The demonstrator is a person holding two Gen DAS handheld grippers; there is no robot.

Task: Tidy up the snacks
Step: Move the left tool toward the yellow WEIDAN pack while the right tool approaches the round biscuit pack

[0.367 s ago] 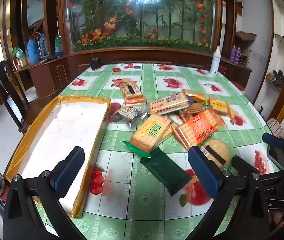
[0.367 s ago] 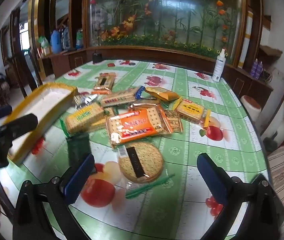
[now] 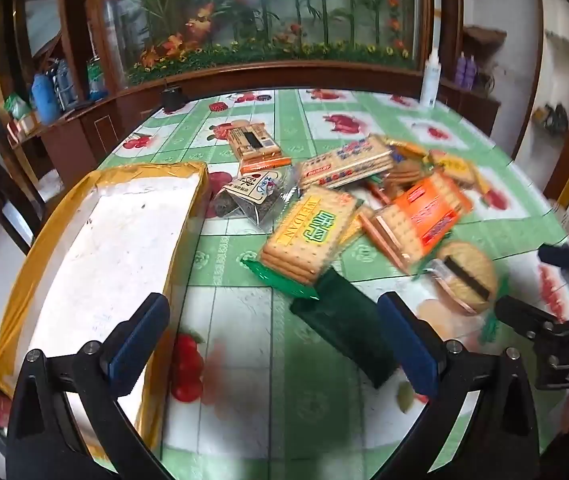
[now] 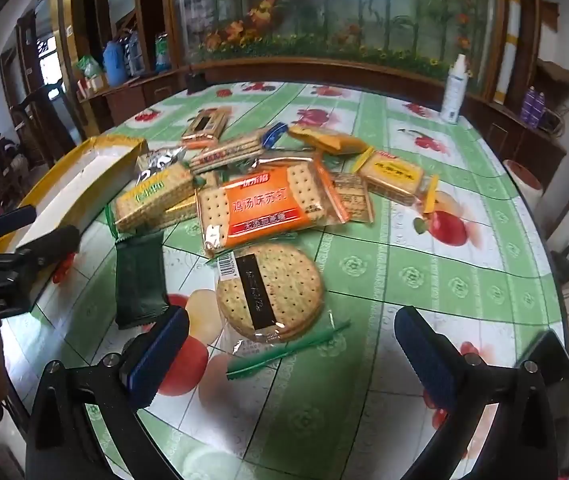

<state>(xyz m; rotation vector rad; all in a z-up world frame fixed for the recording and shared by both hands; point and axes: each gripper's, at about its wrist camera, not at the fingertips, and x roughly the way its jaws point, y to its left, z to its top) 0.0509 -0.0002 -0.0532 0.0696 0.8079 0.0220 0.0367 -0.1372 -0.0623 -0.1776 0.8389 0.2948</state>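
A pile of snack packs lies mid-table: a yellow-green cracker pack (image 3: pixel 310 236), an orange cracker pack (image 3: pixel 420 218) (image 4: pixel 262 204), a round biscuit pack (image 4: pixel 270 292) (image 3: pixel 466 276), a dark green packet (image 3: pixel 344 332) (image 4: pixel 138 280) and several more behind. A gold-rimmed white box (image 3: pixel 96 240) (image 4: pixel 84 176) sits at the left. My left gripper (image 3: pixel 274 346) is open and empty, just before the dark green packet. My right gripper (image 4: pixel 292 354) is open and empty, just before the round biscuit pack.
The round table has a green fruit-print cloth (image 4: pixel 424 264). A white spray bottle (image 4: pixel 454 88) stands at the far right edge. A small dark object (image 3: pixel 172 98) sits at the far edge. Wooden cabinets and chairs stand behind and to the left.
Both grippers have moved forward toward the snack pile; the packs look larger and closer. Both stay open and empty.
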